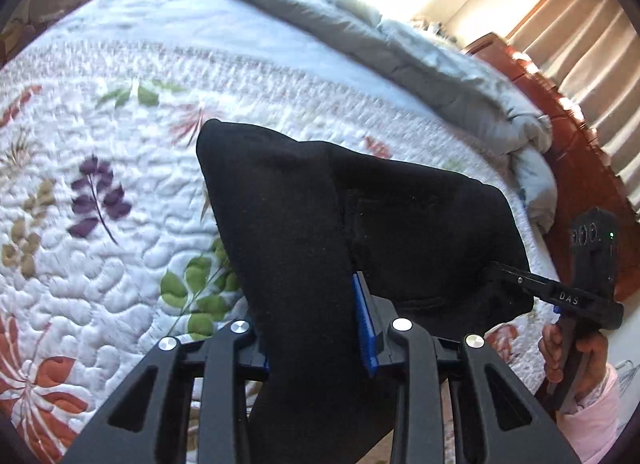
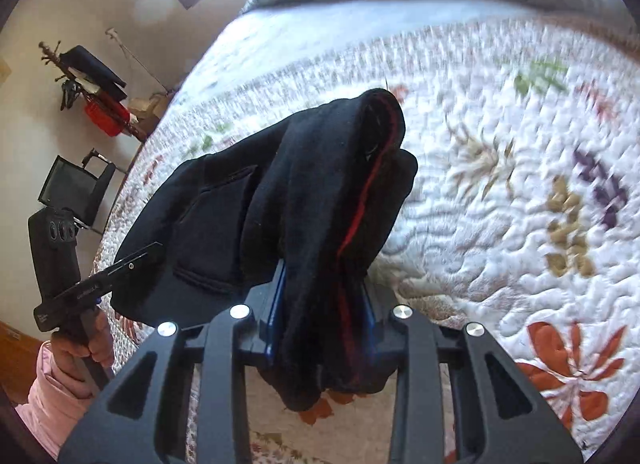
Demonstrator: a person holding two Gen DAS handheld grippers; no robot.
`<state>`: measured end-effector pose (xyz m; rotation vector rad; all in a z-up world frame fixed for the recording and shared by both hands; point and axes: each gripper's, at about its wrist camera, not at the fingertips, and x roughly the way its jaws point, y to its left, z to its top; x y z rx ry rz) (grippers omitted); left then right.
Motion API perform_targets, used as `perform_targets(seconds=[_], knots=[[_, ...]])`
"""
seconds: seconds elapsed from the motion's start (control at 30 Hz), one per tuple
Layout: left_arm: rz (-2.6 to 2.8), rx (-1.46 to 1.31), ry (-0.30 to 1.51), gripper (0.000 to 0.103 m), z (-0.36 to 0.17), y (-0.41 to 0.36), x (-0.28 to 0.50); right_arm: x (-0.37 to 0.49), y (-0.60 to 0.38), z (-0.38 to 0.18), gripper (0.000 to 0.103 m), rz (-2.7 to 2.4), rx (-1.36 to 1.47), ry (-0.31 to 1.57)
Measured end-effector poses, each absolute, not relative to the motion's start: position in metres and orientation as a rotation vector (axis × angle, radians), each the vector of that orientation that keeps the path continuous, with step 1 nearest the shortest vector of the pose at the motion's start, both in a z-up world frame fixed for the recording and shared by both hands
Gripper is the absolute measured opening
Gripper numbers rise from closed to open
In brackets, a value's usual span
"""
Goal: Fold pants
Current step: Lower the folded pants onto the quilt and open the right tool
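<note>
The black pants [image 1: 320, 224] hang bunched between both grippers above the bed. My left gripper [image 1: 316, 320] is shut on a thick fold of the pants, which drapes over its blue pads [image 1: 362, 320]. My right gripper [image 2: 324, 296] is shut on another fold of the pants [image 2: 320, 192], where a red stripe [image 2: 372, 192] runs along the cloth. Each gripper shows in the other's view: the right one [image 1: 520, 280] at the pants' right edge, the left one [image 2: 120, 268] at their left edge.
A white quilt with a leaf and flower print [image 1: 120, 184] covers the bed below. A grey blanket [image 1: 420, 64] lies bunched along the far side. A wooden bed frame [image 1: 580, 168] and curtains stand beyond. A coat stand [image 2: 92, 84] and a chair [image 2: 76, 188] stand by the wall.
</note>
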<state>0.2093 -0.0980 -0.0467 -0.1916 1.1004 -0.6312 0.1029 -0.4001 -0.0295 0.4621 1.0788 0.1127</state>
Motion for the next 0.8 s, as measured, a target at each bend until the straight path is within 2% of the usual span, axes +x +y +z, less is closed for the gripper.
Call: perform_targets(seconds=[0.03, 0.1, 0.17, 0.27, 0.37, 0.43, 0.47, 0.5, 0.63, 0.8], knots=[[-0.621, -0.177, 1.123, 0.036, -0.058, -0.098, 0.211, 0.106, -0.404, -0.045, 0.035, 0.096, 0.467, 1.109], [-0.617, -0.137, 1.127, 0.046, -0.08, -0.095, 0.208, 0.102, -0.409, -0.068, 0.046, 0.087, 0.482, 1.127], [-0.614, -0.134, 1.127, 0.059, -0.095, -0.089, 0.205, 0.092, -0.422, -0.088, 0.051, 0.125, 0.57, 1.097], [-0.633, -0.199, 1.117, 0.061, -0.105, -0.079, 0.203, 0.082, -0.432, -0.102, 0.054, 0.173, 0.65, 1.037], [-0.603, -0.122, 1.08, 0.067, -0.099, -0.082, 0.194, 0.08, -0.43, -0.096, 0.057, 0.156, 0.612, 1.04], [-0.57, -0.104, 1.08, 0.072, -0.092, -0.083, 0.193, 0.071, -0.424, -0.081, 0.065, 0.128, 0.595, 1.035], [-0.543, -0.096, 1.082, 0.074, -0.088, -0.078, 0.189, 0.067, -0.425, -0.075, 0.075, 0.104, 0.578, 1.025], [-0.531, -0.091, 1.083, 0.074, -0.083, -0.078, 0.186, 0.059, -0.426, -0.068, 0.079, 0.073, 0.554, 1.013], [-0.444, -0.07, 1.09, 0.083, -0.073, -0.058, 0.161, 0.023, -0.424, -0.043, 0.08, -0.023, 0.482, 0.985], [-0.338, -0.008, 1.077, 0.094, -0.059, -0.048, 0.126, -0.014, -0.405, -0.023, 0.09, -0.154, 0.393, 0.973]])
